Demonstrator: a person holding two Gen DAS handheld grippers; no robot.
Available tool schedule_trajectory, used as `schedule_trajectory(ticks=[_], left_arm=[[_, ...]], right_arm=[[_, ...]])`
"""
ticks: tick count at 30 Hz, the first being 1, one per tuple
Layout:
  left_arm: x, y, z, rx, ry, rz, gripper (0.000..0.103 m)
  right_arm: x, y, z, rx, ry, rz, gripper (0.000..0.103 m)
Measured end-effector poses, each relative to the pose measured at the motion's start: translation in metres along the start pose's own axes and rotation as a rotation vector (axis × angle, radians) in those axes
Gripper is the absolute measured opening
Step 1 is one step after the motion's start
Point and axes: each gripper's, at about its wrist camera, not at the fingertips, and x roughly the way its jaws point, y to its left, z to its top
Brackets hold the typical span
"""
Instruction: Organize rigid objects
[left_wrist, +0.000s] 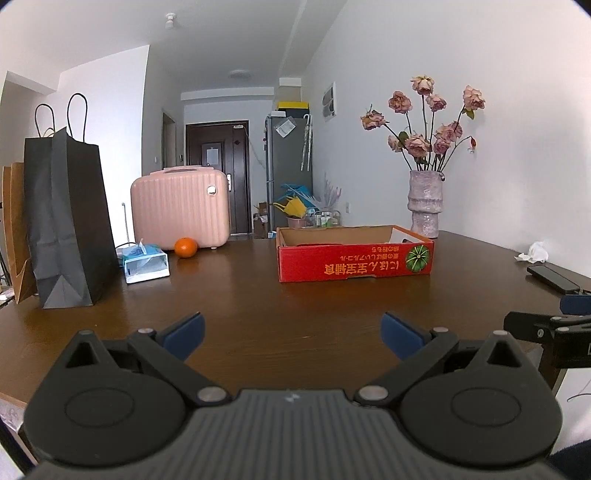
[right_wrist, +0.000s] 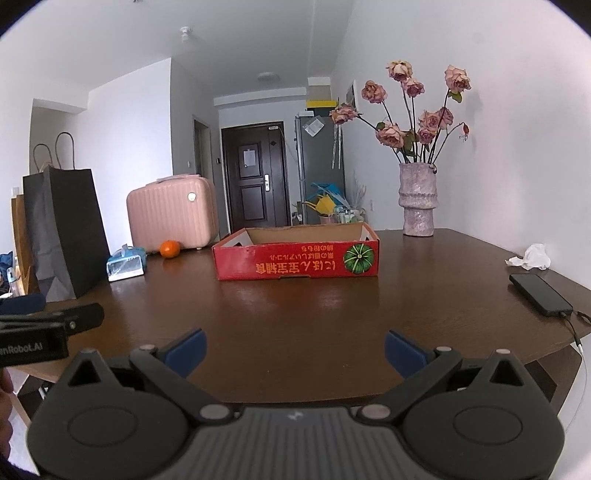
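The left gripper (left_wrist: 291, 338) hovers low over the near edge of the dark wooden surface (left_wrist: 240, 295), its blue-padded fingers spread wide with nothing between them. The right gripper (right_wrist: 293, 350) sits beside it in the same pose, fingers also spread wide and holding nothing.

Straight ahead of the right gripper, and ahead and slightly right of the left one, a shallow red cardboard box (right_wrist: 295, 260) rests on the surface, its open top facing up. Something dark lies low inside it, too hidden by the wall to tell what. Farther ahead to the left of both grippers, an orange (left_wrist: 185, 247) sits just in front of a pink suitcase (left_wrist: 180, 206), with a tissue pack (left_wrist: 146, 260) near it and a black paper bag (left_wrist: 68, 221) standing farther left. Beyond the box to the right stands a vase (right_wrist: 418, 199) of dried roses. To the right of the right gripper lie a black phone (right_wrist: 540, 293) and, beyond it, a crumpled tissue (right_wrist: 532, 256).
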Motion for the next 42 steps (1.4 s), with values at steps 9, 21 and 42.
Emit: schedule_trajectory(ticks=[9, 21, 42], left_arm=[[-0.0006, 0.0001, 0.0, -0.002, -0.005, 0.001, 0.103], [-0.0004, -0.0017, -0.0016, 0.003, -0.005, -0.005, 0.103], [-0.0008, -0.0025, -0.0015, 0.005, -0.004, -0.01, 0.103]], right_arm=[[0.0016, -0.0005, -0.0019, 0.001, 0.008, 0.005, 0.103], [0.0027, -0.0008, -0.0027, 0.005, 0.014, 0.003, 0.103], [0.003, -0.0018, -0.0034, 0.003, 0.017, 0.005, 0.103]])
